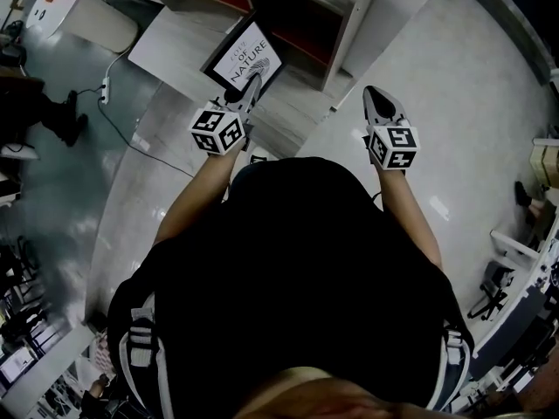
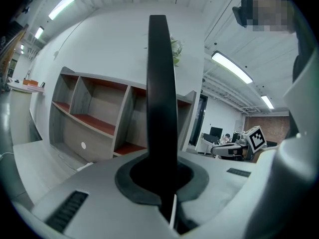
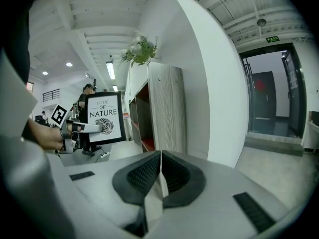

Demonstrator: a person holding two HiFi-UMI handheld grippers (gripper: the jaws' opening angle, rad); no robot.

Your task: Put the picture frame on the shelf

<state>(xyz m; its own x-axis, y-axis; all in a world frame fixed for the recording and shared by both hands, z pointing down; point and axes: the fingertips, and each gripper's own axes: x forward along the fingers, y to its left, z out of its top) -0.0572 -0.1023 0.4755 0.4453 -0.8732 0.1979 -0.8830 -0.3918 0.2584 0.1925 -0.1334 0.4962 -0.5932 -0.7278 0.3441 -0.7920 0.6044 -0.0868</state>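
Observation:
My left gripper (image 1: pixel 251 88) is shut on the lower edge of a black picture frame (image 1: pixel 244 57) with a white "Love of Nature" print. In the left gripper view the picture frame (image 2: pixel 160 108) stands edge-on between the jaws. It is held in the air in front of the wooden shelf (image 1: pixel 288 16), which has red-brown boards. My right gripper (image 1: pixel 381 105) is shut and holds nothing, out to the right of the frame. The right gripper view shows the picture frame (image 3: pixel 104 117) face-on with the left gripper (image 3: pixel 89 128) on it, beside the shelf (image 3: pixel 154 108).
A low grey-white step (image 1: pixel 175 46) runs in front of the shelf. A cable and power strip (image 1: pixel 106 85) lie on the floor at left. A plant (image 3: pixel 141 50) sits on top of the shelf. Desks and chairs (image 1: pixel 515 269) stand at right.

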